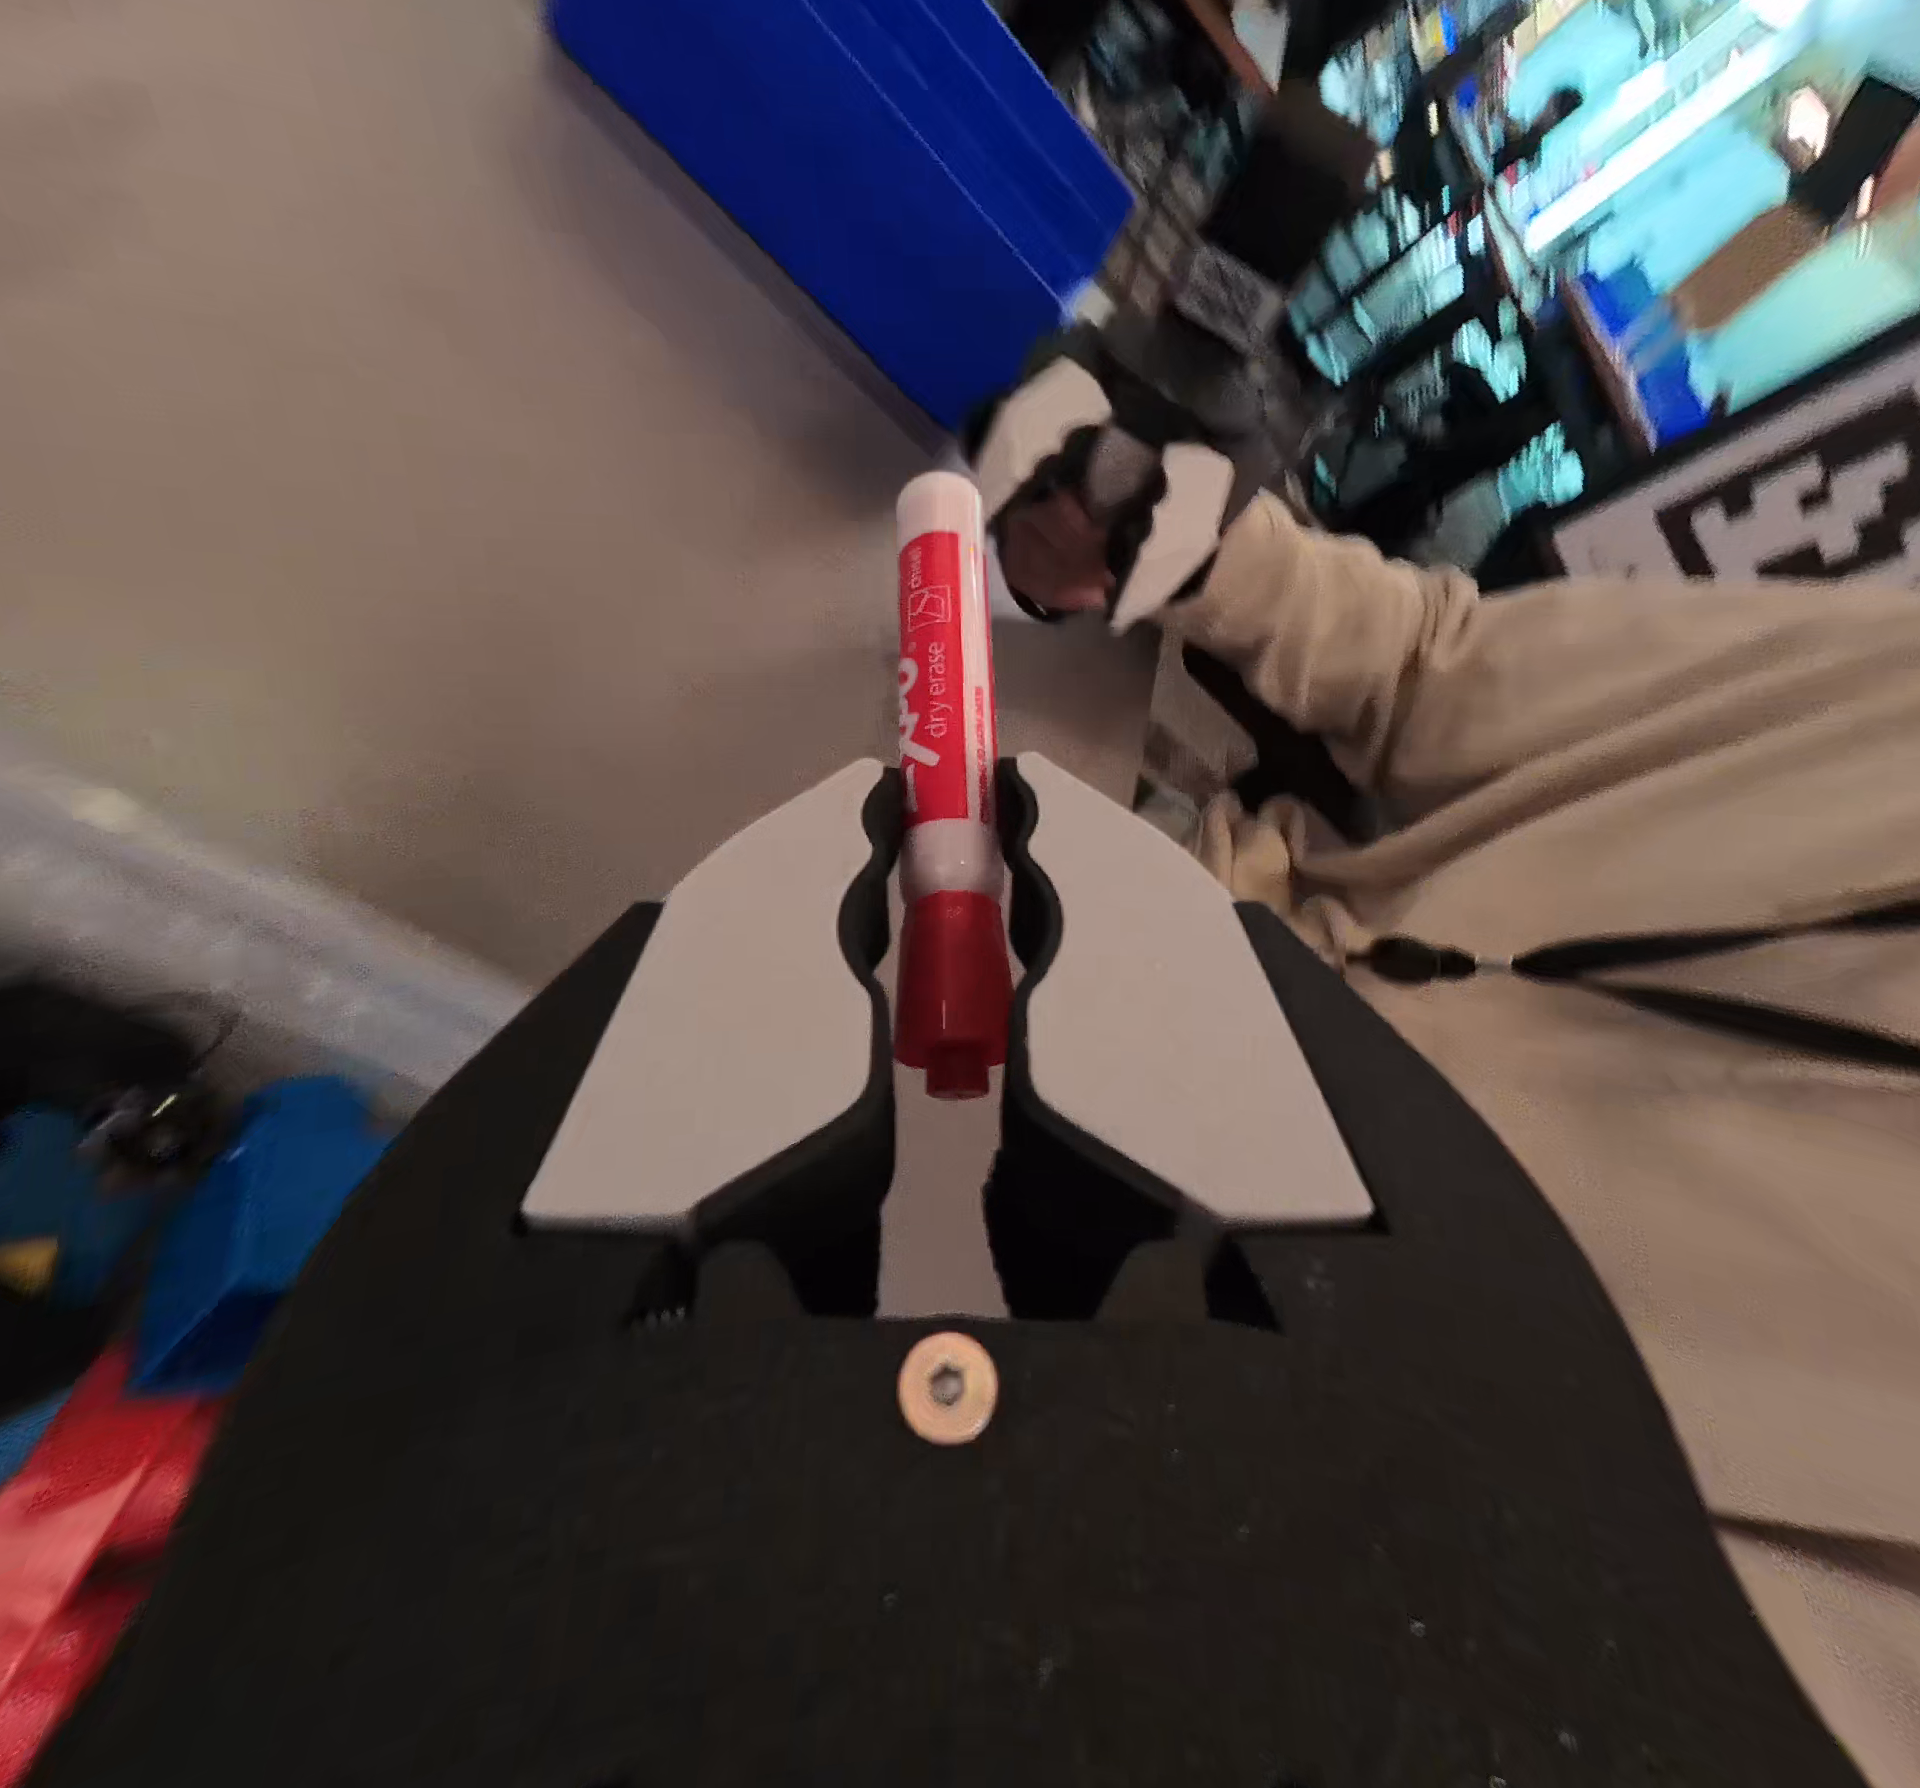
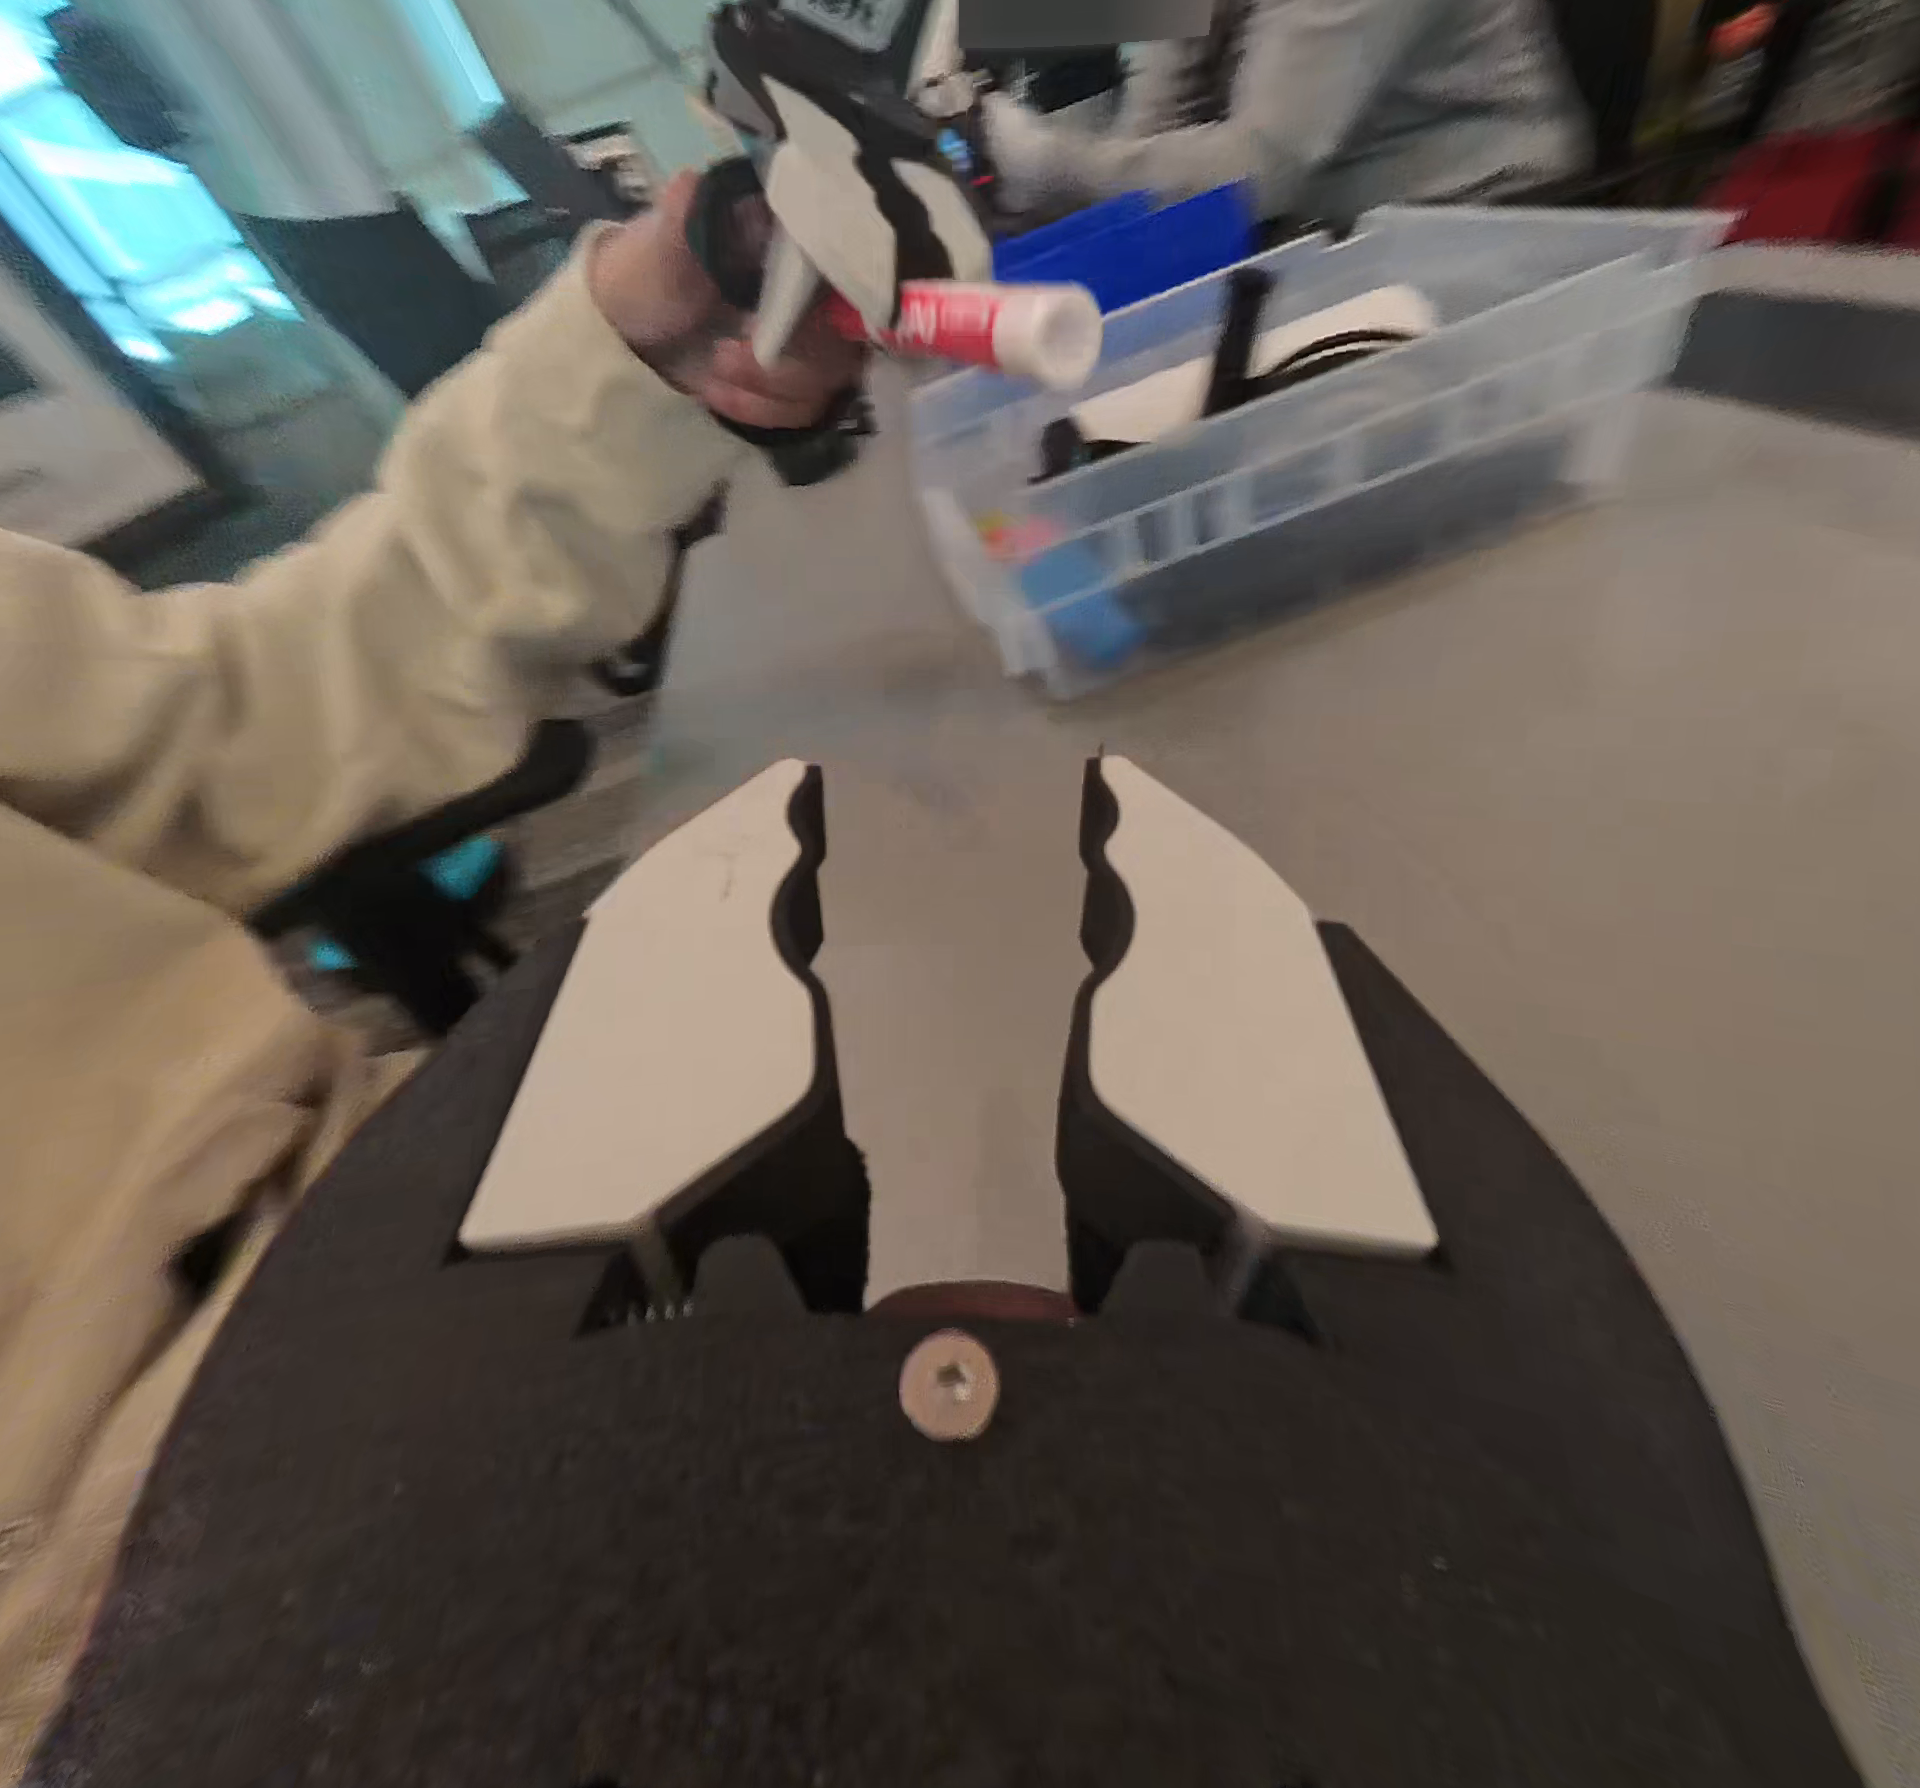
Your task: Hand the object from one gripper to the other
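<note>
A red and white dry-erase marker (image 1: 940,689) is clamped between my left gripper's (image 1: 948,782) jaws, its white end pointing forward and its red cap toward the camera. My right gripper (image 2: 951,782) is open and empty above the grey table. In the left wrist view the right gripper (image 1: 1101,523) shows farther off, just right of the marker's tip, held by a hand in a beige sleeve. In the right wrist view the left gripper (image 2: 894,304) shows at the upper left holding the marker (image 2: 997,330) level, its white end pointing right.
A blue bin (image 1: 831,128) stands on the grey table (image 1: 364,491) behind the marker. A clear plastic bin (image 2: 1351,450) with mixed items sits at the right wrist view's upper right. Blue and red items (image 1: 125,1271) lie at the left wrist view's lower left. Shelves fill the background. My right fingertips sit around 15 cm from my left ones.
</note>
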Demonstrator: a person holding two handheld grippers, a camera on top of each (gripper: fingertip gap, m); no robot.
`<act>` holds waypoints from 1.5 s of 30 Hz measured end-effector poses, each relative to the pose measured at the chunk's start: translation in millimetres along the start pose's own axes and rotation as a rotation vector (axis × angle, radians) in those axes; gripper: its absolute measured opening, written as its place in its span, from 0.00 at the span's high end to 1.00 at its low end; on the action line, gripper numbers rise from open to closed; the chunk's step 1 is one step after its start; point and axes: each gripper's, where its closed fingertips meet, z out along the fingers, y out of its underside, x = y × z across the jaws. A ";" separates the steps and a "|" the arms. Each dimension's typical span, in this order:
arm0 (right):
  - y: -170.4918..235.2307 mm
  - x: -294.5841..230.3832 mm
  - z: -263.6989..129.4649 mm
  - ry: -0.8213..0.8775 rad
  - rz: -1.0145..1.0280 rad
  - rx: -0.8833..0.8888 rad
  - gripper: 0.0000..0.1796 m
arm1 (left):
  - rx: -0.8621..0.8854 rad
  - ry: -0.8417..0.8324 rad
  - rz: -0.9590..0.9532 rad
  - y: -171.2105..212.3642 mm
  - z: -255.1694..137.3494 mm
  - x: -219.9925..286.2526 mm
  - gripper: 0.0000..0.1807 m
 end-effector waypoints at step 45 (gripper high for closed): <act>-66.3 2.7 -6.4 -0.309 0.612 0.871 0.89 | 0.948 0.135 0.073 -78.1 86.8 46.9 0.69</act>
